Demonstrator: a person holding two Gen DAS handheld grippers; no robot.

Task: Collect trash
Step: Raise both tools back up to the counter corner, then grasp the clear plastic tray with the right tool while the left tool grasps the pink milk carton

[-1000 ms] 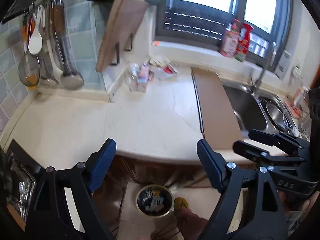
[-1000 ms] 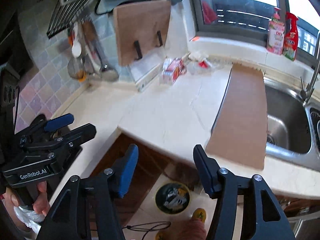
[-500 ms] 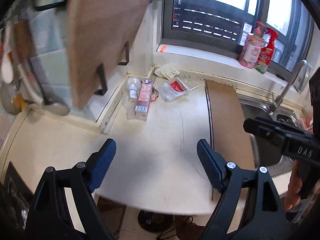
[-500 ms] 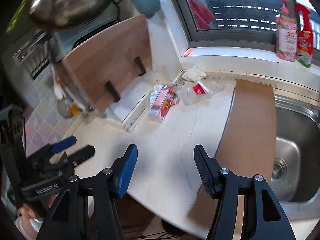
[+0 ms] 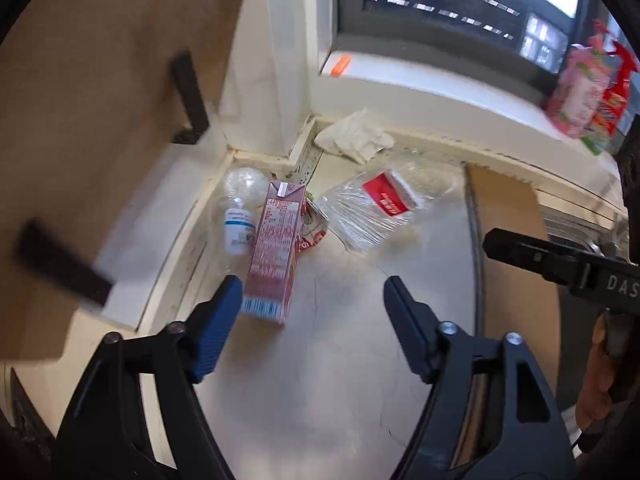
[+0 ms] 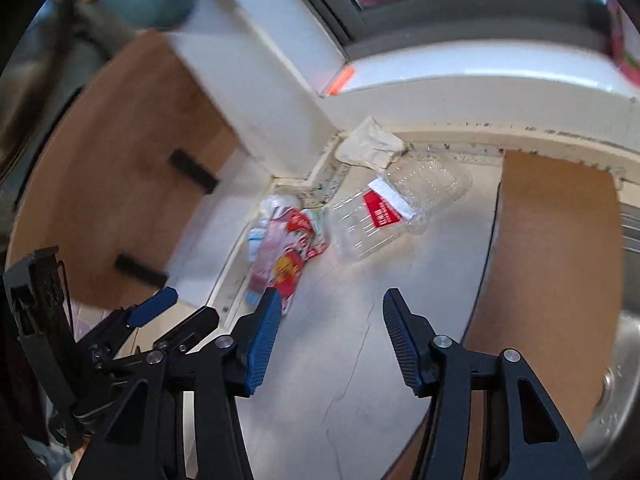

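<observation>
**Both grippers reach the trash corner**

Since a second ago both grippers have swung from the counter's front edge to its back corner, jaws closing partway. The left gripper [image 5: 312, 300] stands half open, empty, angled down, one blue pad beside the pink drink carton [image 5: 274, 248]. The right gripper [image 6: 328, 340] is likewise half open and empty. In the corner of the pale stone counter [image 5: 340, 360] lie one carton, one small clear plastic bottle [image 5: 240, 208], one clear plastic tray with a red label [image 5: 380, 204] and one crumpled cream cloth [image 5: 356, 136].
</observation>
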